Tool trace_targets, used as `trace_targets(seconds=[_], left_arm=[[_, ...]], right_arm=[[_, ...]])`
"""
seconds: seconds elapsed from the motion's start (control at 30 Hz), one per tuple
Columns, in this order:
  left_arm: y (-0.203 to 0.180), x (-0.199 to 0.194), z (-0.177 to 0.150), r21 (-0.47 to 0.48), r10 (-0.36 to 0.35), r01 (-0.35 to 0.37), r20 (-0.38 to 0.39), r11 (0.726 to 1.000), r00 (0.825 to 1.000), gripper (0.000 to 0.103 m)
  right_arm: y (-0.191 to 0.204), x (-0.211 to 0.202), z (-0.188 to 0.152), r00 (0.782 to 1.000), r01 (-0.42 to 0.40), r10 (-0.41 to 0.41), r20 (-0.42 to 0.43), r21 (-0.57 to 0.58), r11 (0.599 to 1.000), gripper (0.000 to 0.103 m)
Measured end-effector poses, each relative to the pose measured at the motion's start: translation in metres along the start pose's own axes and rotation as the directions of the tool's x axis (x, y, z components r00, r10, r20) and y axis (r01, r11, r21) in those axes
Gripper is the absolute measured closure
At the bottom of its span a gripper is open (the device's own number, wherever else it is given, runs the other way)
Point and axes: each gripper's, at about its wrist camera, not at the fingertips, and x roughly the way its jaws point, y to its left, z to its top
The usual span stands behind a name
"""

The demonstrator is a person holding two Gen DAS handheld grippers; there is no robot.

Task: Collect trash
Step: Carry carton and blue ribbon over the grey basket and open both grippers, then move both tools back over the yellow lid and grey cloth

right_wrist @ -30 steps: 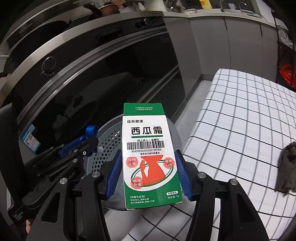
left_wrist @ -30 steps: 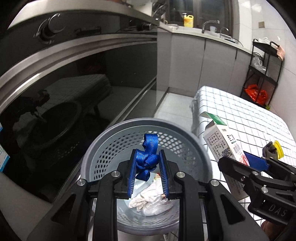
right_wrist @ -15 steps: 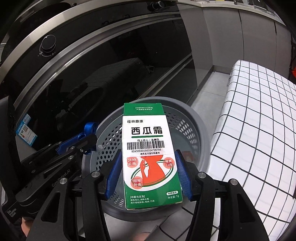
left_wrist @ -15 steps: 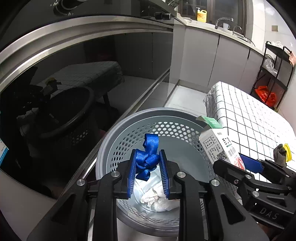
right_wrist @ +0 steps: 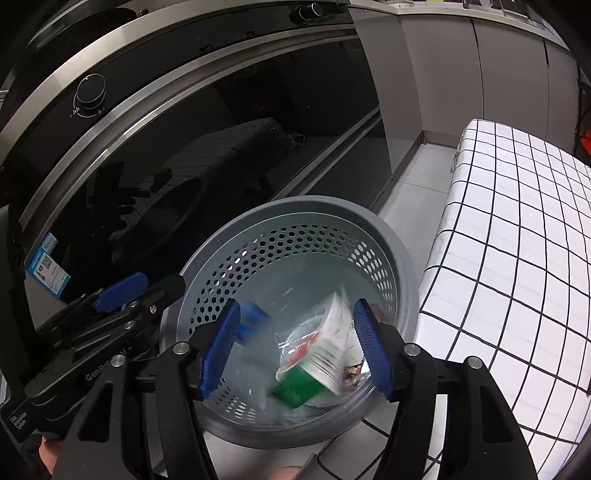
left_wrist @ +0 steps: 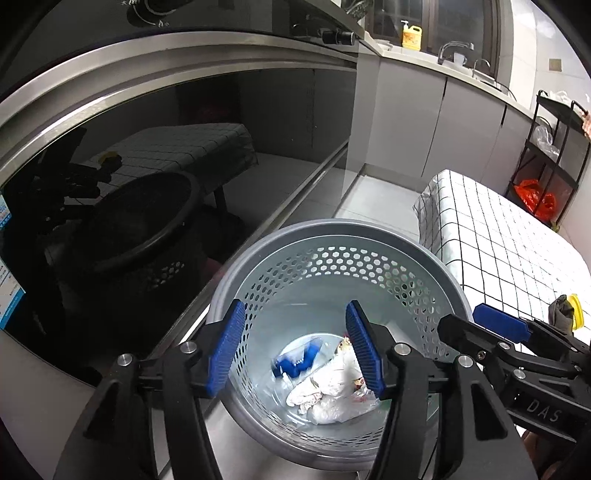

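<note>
Nearest the cameras, both grippers hang over the round grey perforated plastic waste basket (left_wrist: pixel 332 236), side by side. The left gripper (left_wrist: pixel 295 347) has its blue-padded fingers (left_wrist: pixel 225 347) spread wide, nothing between them. The right gripper (right_wrist: pixel 295 347) is likewise spread, its blue pads (right_wrist: pixel 371 350) clear of everything.

Below the left gripper's fingers, at the bottom of the basket, lies the knotted blue fabric ribbon (left_wrist: pixel 295 363), blurred, beside a heap of crumpled white paper and plastic wrappers (left_wrist: pixel 328 391). In the right wrist view the green-and-white cardboard medicine box (right_wrist: pixel 314 360) sits inside the basket, tilted with its green end lowest and streaked by motion blur, below and between the right gripper's fingers but touching neither.

The basket stands on pale floor tiles (left_wrist: pixel 373 195), just beside a table covered in a white cloth with a black grid (right_wrist: pixel 517 258) on one side and a glossy black oven front with steel trim (right_wrist: pixel 184 147) on the other. A round control knob (right_wrist: pixel 89 93) sits on the oven panel. Farther off run grey kitchen cabinets (left_wrist: pixel 402 118) under a counter carrying a yellow detergent bottle (left_wrist: pixel 411 36) and a tap (left_wrist: pixel 452 50). A black wire shelf rack (left_wrist: pixel 546 158) holding an orange bag (left_wrist: pixel 535 195) stands at the far wall.
</note>
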Motion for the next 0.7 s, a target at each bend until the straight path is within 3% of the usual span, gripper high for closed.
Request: trace_targets(seconds=[0.53, 0.7], left_arm=[[-0.002, -0.001, 0.0, 0.007, 0.01, -0.01, 0.005, 1.0, 1.0, 0.047], [-0.008, -0.005, -0.001, 0.015, -0.001, 0.001, 0.012, 1.0, 1.0, 0.042]], right_arm=[[-0.008, -0.011, -0.004, 1.0, 0.015, -0.015, 0.018, 0.021, 1.0, 0.042], [-0.011, -0.015, -0.005, 0.999, 0.028, -0.029, 0.017, 0.02, 0.999, 0.042]])
